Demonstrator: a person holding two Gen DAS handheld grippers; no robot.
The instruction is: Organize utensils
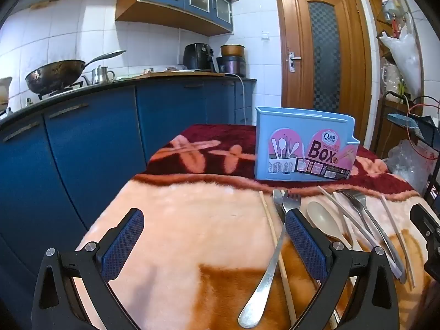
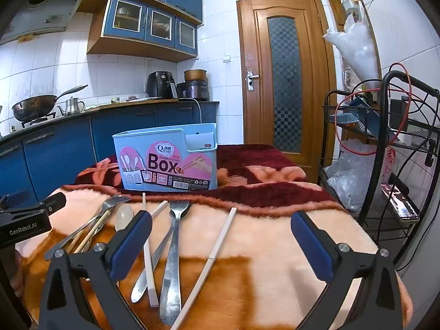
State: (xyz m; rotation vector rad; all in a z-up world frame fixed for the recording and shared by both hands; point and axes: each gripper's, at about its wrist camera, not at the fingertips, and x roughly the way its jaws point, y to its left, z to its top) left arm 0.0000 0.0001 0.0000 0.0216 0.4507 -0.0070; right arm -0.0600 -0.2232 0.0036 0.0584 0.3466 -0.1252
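Nearest the lens, the left gripper (image 1: pixel 214 236) with its black arms and blue ribbed pads stands spread wide, released, holding nothing; a steel fork (image 1: pixel 271 250) and a pale wooden chopstick (image 1: pixel 275 247) lie on the blanket between its pads, the fork's tines just behind the right pad. The right gripper (image 2: pixel 221 239) is equally wide and empty above a white plastic chopstick (image 2: pixel 211 258), a broad steel fork (image 2: pixel 173 261) and a second white chopstick (image 2: pixel 148 261).

Writing: the light blue plastic utensil holder (image 2: pixel 165 162) carries a pink sticker reading "Qinar", "CHOPSTICKS" and large "Box", with drawings of spoons and chopsticks and a barcode. In the right wrist view, the black body of the other gripper at the left edge bears "GenRobot.AI".

The holder stands upright on the dark red far part of the peach and brown fleece blanket (image 1: pixel 178 233), behind the scattered utensils. A beige plastic spoon (image 1: pixel 324 224) lies among them, beside more forks and chopsticks, all lying loose on the fleece.
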